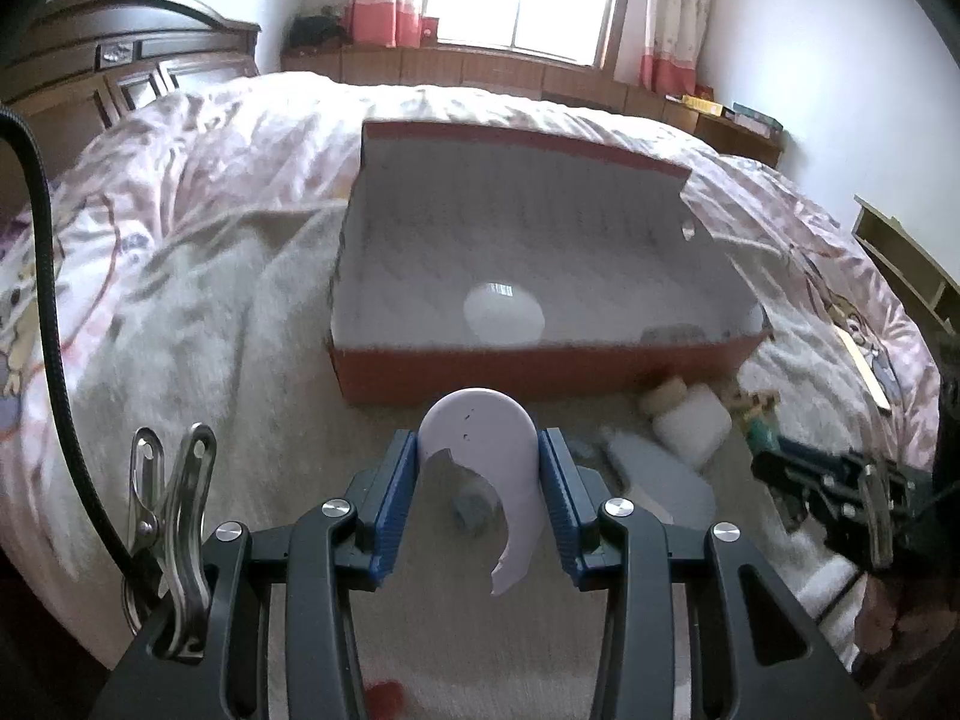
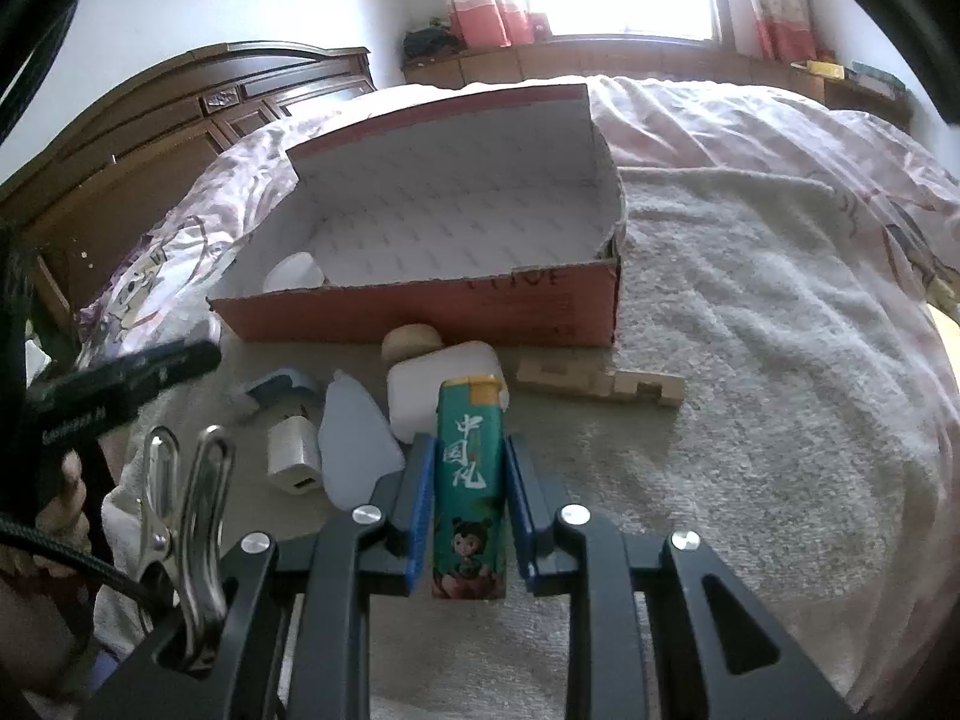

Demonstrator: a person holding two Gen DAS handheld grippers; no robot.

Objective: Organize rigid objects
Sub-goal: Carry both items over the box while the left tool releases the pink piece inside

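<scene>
The fingers (image 1: 399, 498) of the left gripper (image 1: 478, 501), seen from the left wrist, are closed partway on a pale lilac curved piece (image 1: 489, 450) with a broken lower edge, held clear of the towel (image 1: 198, 324) on the bed. Straight ahead lies the open red box (image 1: 540, 369), with a white oval object (image 1: 504, 312) already on its floor. To the right sits the right gripper (image 1: 840, 483), dark and low over the remaining clutter.

From the right wrist, the blue fingers (image 2: 420, 498) of that gripper are pressed nearly together on a green lighter (image 2: 471, 480) that stands upright between them. Only this view shows what is left in front of the box: a white jar with a tan lid (image 2: 444, 384), a white charger plug (image 2: 294, 456), a pale blue shard (image 2: 357, 444) and a wooden block piece (image 2: 600, 384).

Both hands look loaded, so the step is carrying to the box. Next, each piece needs lifting over the front wall before release.
</scene>
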